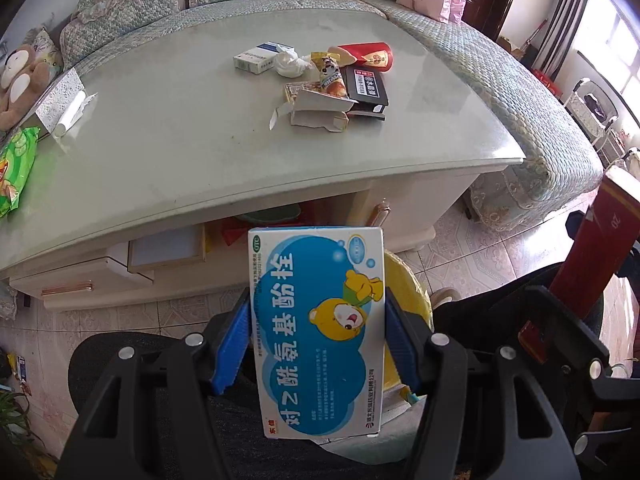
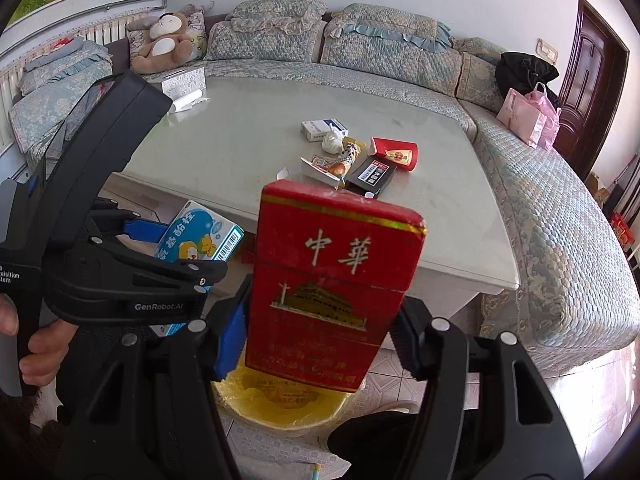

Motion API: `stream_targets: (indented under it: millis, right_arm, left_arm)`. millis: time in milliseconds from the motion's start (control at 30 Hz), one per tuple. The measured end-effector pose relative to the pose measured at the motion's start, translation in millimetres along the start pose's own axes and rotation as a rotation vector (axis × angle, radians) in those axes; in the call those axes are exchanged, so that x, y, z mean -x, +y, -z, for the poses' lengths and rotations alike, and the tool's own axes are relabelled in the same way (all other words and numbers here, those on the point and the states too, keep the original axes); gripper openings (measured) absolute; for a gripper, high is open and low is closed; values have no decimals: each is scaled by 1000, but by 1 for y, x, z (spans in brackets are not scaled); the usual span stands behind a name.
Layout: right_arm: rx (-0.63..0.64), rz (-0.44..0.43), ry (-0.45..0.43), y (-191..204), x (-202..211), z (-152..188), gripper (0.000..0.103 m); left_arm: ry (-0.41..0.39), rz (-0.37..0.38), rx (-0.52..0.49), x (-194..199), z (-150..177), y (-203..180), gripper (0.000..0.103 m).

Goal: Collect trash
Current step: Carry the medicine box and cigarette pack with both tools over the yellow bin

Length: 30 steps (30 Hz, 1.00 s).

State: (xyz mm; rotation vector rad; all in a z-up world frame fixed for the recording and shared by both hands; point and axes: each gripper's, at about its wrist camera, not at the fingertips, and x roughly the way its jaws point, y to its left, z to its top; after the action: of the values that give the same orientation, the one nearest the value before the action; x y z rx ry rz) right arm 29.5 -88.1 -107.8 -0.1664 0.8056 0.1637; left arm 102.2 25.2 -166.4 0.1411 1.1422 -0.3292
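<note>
My left gripper (image 1: 318, 312) is shut on a blue and white medicine box (image 1: 318, 328) with a cartoon bear, held in front of the table's near edge over a yellow-lined bin (image 1: 404, 280). The box also shows in the right wrist view (image 2: 200, 240). My right gripper (image 2: 320, 320) is shut on a red cigarette pack (image 2: 332, 280), held just above the same yellow-lined bin (image 2: 280, 404). Both grippers are side by side. Several pieces of trash lie on the glass table (image 1: 160, 152): a white box (image 1: 256, 58), crumpled tissue (image 1: 290, 64), a snack wrapper (image 1: 332, 76), a red pack (image 1: 370, 54), a black box (image 1: 366, 88), torn cardboard (image 1: 320, 114).
A tissue box (image 1: 60, 96) and a green packet (image 1: 14, 168) sit at the table's left end. A quilted sofa (image 2: 560, 240) wraps around the table, with a plush toy (image 2: 162, 40) and pink bags (image 2: 528, 116) on it. Drawers (image 1: 80, 276) lie under the table.
</note>
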Motion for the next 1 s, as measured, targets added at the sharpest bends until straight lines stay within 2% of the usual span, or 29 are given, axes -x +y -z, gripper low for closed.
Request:
stream_targets:
  millis: [567,867,1000]
  right_arm:
    - [-28,-59,236,-8,-106,57,60]
    - [-21,-71,329,-14,-153,79,60]
    - [-40,-93,384,-16,-174,92,60]
  left_arm:
    - [167,22,44,-123,12,6,60]
    - [242,-5,4,-176,21,0,60]
    - [286,11,-6,-199,22,-3,60]
